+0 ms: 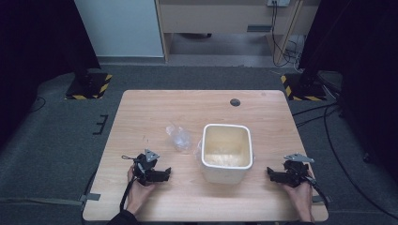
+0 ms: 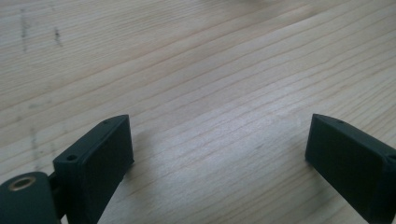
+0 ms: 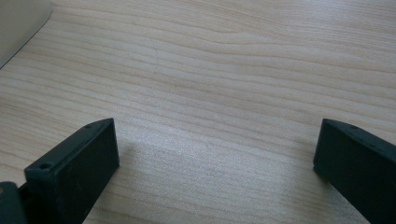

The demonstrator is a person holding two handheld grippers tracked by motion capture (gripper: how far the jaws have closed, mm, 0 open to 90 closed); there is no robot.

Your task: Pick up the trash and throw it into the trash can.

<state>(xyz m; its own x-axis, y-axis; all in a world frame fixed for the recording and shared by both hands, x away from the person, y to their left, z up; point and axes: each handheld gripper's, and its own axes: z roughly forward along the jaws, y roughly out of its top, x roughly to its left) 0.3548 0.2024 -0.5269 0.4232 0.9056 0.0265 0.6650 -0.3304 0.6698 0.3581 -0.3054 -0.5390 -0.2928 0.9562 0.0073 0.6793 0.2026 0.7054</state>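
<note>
A white square bin [image 1: 226,151] stands upright in the middle of the wooden table [image 1: 150,112]. A crumpled clear plastic bag [image 1: 179,137] lies just left of the bin. My left gripper [image 1: 166,172] rests near the front left of the table, a hand holding it, and points toward the bin. Its jaws stand wide apart over bare wood, the gripper [image 2: 219,140] open and empty. My right gripper [image 1: 271,172] rests at the front right, pointing left at the bin. It [image 3: 217,144] is open too, nothing between its fingers, and the bin's wall [image 3: 18,23] shows at the upper left.
A dark cable hole [image 1: 235,102] sits near the table's far edge. Grey carpet surrounds the table, with black stands on yellow-striped bases [image 1: 89,84] at the back corners and cables [image 1: 328,136] on the floor at the right.
</note>
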